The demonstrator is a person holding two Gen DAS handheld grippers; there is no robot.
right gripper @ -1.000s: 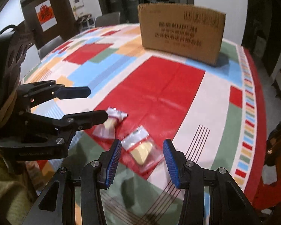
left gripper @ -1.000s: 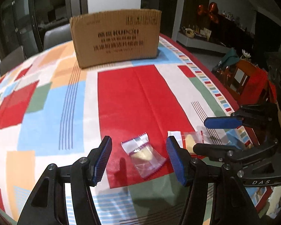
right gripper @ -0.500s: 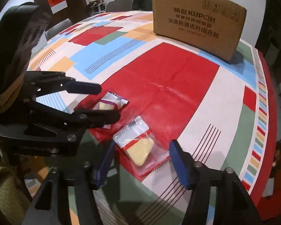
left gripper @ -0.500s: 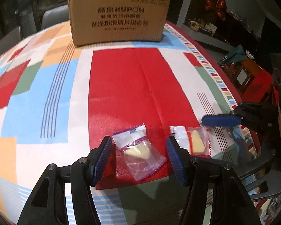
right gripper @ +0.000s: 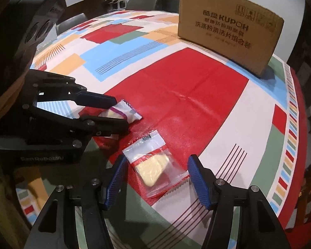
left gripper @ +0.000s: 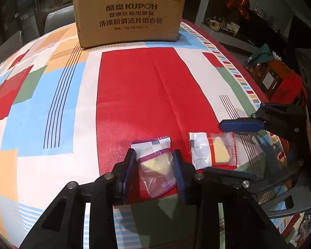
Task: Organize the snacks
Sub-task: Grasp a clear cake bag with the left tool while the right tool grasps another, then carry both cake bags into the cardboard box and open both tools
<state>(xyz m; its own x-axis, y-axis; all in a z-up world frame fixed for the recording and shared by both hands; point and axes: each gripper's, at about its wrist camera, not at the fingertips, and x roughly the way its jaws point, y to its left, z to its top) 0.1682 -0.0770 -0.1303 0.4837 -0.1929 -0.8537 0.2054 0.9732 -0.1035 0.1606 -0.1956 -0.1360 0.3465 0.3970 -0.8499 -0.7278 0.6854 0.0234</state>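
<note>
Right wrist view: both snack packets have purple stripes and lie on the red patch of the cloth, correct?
Not quite. Only the packet at the left gripper has a purple stripe; the packet between the right gripper jaws has a red one, per the right wrist view.

You are in a home dining room: patterned tablecloth (left gripper: 51, 108), chairs (left gripper: 58, 18) at eleven o'clock, cluttered sideboard (left gripper: 228, 29) at one o'clock.

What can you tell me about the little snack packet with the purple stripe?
The purple-striped snack packet is a small clear plastic pouch with crimped ends, a white top section and a purple band across it. A pale yellow wedge-shaped snack shows through. It lies flat on the red patch of the tablecloth, between the blue pads of the left tool, which have closed in against its sides. A red-striped packet lies just beside it, apart.
</note>
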